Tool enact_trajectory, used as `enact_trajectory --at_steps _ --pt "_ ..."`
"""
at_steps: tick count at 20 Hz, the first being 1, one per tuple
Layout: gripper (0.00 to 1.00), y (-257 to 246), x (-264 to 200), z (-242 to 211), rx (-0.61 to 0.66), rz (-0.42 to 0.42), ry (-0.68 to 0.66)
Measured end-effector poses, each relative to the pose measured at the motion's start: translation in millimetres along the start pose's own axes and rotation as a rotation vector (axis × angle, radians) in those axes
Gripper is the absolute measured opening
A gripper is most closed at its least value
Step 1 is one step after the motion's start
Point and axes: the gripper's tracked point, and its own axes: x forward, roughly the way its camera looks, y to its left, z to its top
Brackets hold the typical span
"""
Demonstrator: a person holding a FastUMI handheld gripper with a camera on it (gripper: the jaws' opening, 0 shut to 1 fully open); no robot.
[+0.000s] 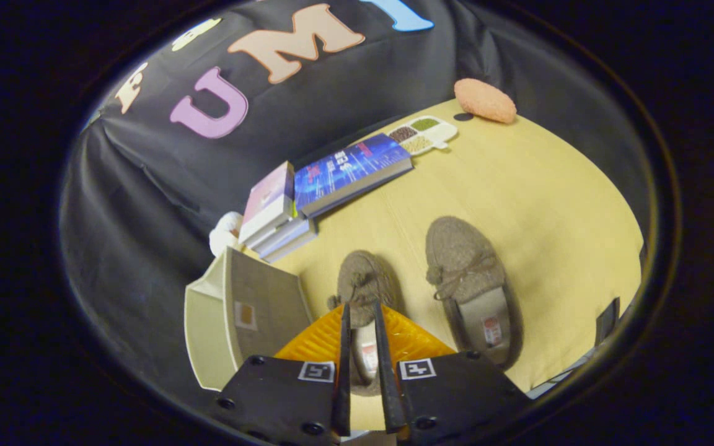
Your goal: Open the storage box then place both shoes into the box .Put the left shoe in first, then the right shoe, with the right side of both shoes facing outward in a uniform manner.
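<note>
Looking from the fingers [363, 322] outward: they're nearly together, with only a thin gap, and they sit right over the back half of the nearer shoe [360, 288], apparently clamped on the rim of its opening, though I can't tell for sure that both press on it. That's the left shoe of the pair as they lie, so it's the right one to take first. The second shoe [468, 285] lies just to the right of the fingers, apart from the first, toe pointing away. The storage box [239, 316] stands just left of the fingers, lid already open. My advice: keep the pinch firm on the rim, lift clear of the counter [549, 204], swing left, and mind the box wall. Books [326, 186] lie well beyond, no worry.
</note>
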Motion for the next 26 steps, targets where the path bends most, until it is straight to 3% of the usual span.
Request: enact_trajectory --at_steps 4,16,24,26 --pt "0.36 -14 15 -24 -0.056 -0.032 0.070" --pt "0.34 -30 63 -56 -0.134 -0.140 0.204" --pt "0.33 -23 83 -56 -0.084 -0.107 0.259" --pt "0.25 -24 85 -57 -0.078 -0.116 0.264"
